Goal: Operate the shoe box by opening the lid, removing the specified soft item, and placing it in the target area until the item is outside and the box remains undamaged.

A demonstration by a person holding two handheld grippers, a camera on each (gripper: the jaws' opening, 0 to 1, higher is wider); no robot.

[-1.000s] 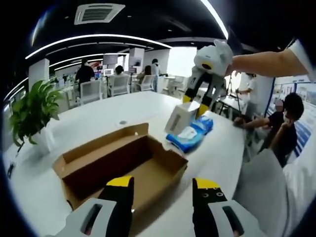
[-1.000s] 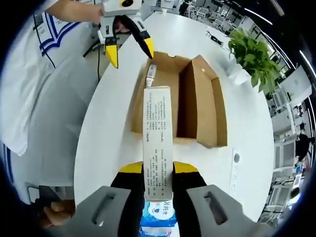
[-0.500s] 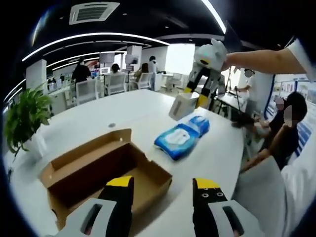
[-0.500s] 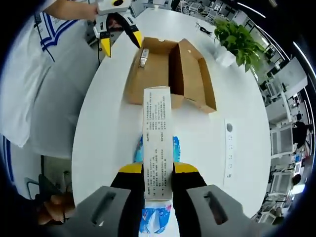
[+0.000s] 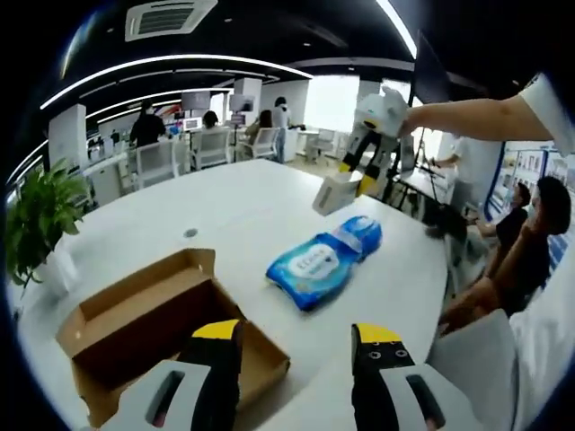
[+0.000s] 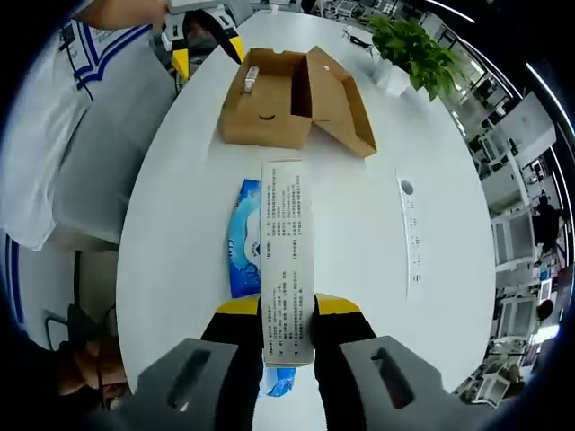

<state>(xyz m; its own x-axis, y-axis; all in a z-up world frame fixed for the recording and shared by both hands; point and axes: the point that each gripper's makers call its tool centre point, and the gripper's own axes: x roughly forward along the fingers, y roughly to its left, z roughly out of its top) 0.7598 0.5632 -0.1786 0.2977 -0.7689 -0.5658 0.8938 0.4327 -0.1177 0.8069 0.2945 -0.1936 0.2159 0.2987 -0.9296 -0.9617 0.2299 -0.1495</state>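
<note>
Left gripper view: the left tongs (image 5: 296,346) hang with yellow-tipped jaws apart and nothing between them, above the near edge of the white worktop (image 5: 225,215).
Shoe box: the brown cardboard shoe box (image 5: 148,319) sits open on the worktop at lower left of this view, its lid folded back alongside.
Soft item: a blue wet-wipes pack (image 5: 323,260) lies flat on the worktop outside the box, to the right of it and apart from it.
Right tongs, seen from the left gripper view: the right tongs (image 5: 367,171) are raised over the far end of the wipes pack, gripping a white carton (image 5: 335,193) clear of the worktop.
Right gripper view: the right tongs (image 6: 287,314) are clamped on the long white carton (image 6: 286,251), whose printed face runs up the middle of the view.
Below the carton: the wipes pack (image 6: 243,238) lies on the worktop (image 6: 359,215), partly hidden by the carton.
Far end: the open shoe box (image 6: 292,90) stands beyond the pack, a small pale object (image 6: 250,79) inside it; the left tongs (image 6: 205,40) hover by its far side.
Surroundings: a potted plant (image 6: 409,49) stands beyond the box.
</note>
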